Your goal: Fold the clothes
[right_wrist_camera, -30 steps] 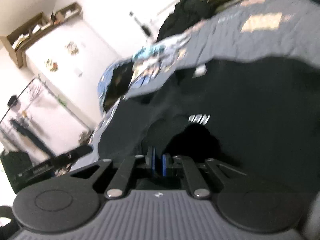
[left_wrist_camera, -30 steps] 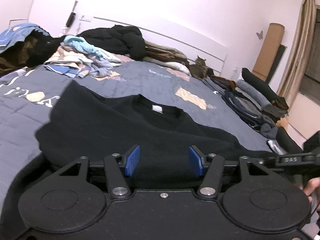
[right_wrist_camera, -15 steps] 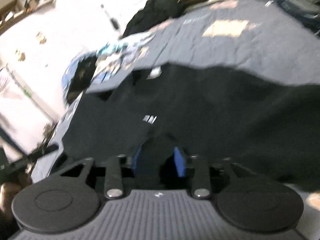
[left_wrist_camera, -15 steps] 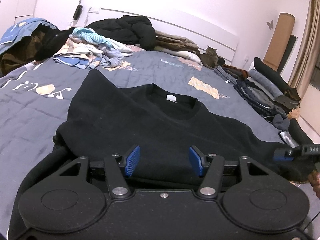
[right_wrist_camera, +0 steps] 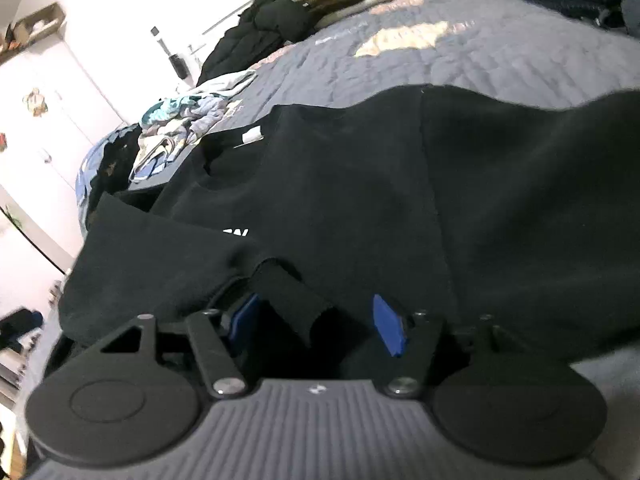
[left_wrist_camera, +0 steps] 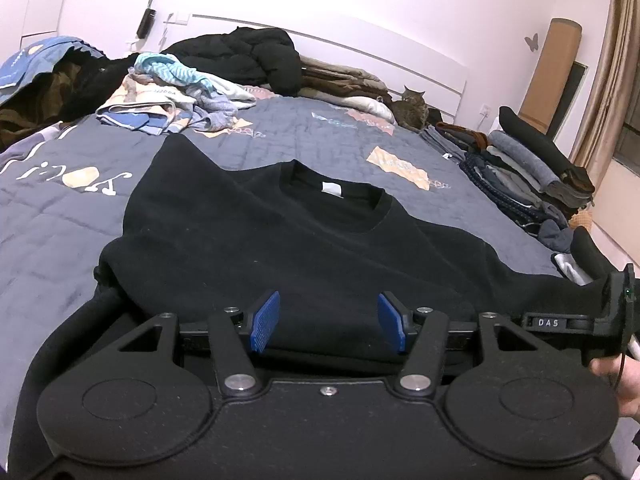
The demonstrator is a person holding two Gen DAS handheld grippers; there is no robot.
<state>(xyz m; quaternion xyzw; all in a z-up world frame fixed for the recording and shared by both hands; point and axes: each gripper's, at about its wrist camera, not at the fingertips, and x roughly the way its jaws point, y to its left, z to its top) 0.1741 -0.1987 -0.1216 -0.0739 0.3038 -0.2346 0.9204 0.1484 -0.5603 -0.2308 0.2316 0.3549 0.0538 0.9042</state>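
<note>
The bed fills most of what I see, covered in a grey-blue quilt with pale patches; across its near half lies the black sweatshirt, spread front-down-or-up I cannot tell, its round collar and white neck tag pointing away from me toward the headboard; its hem sits right under my left gripper, and one sleeve runs off to my right toward the bed's edge. A black puffy jacket is heaped against the headboard; a loose pile of pale and striped clothes lies beside it to the left; a folded stack of dark garments lines the right edge of the bed; a tabby cat sits near the headboard. My left gripper hovers over the hem with its blue pads spread wide, holding nothing; my right gripper is also spread wide, low over the sweatshirt's side, with a dark cuff or fold of the fabric lying loose between the blue pads, unpinched; a hand shows at the right edge of the left view.
</note>
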